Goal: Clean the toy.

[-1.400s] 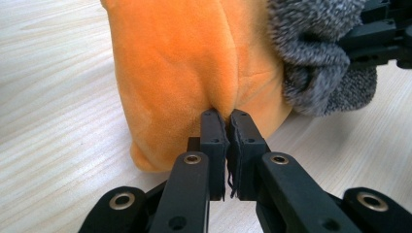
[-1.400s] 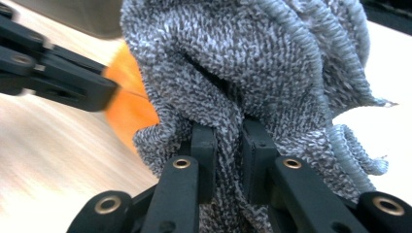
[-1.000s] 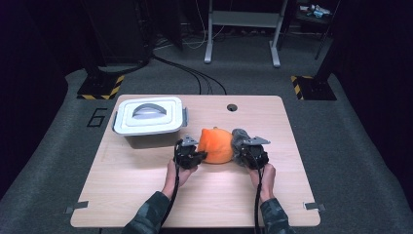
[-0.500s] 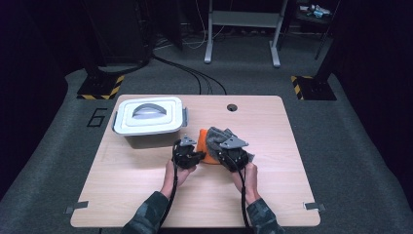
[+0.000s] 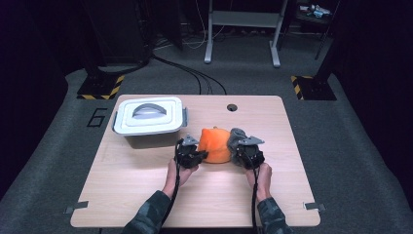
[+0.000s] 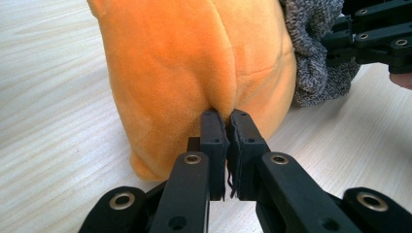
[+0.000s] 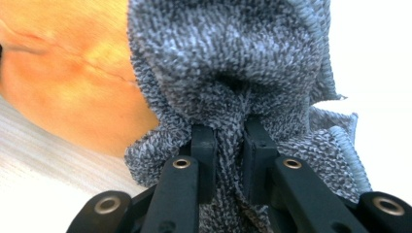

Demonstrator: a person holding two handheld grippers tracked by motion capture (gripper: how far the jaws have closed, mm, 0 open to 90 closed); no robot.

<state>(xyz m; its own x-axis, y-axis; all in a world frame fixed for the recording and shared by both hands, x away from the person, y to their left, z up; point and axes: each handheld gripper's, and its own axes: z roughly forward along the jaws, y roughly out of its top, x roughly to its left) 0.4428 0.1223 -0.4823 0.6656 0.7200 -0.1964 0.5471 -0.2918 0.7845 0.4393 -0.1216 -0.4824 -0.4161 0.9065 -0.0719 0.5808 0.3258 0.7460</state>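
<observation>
1. Dark floor with cables and a metal stand surrounds a pale wooden table [image 5: 146,195]; the work sits near its middle, slightly toward the far edge.
2. An orange plush toy [image 5: 215,144] rests on the table with a grey knitted cloth [image 5: 235,138] touching its right side.
3. Left gripper [image 5: 189,155] is clenched on a fold of plush [image 6: 194,63] at the toy's left flank; right gripper [image 5: 249,155] is clamped on a bunch of the cloth [image 7: 228,58].
4. Toy and cloth lie directly between the two grippers, side by side across the table. I judge the next move hangs on pulling the cloth rightward, off the toy or over it.
5. A white lidded box [image 5: 148,117] stands at the far left, lid closed, contents hidden.
</observation>
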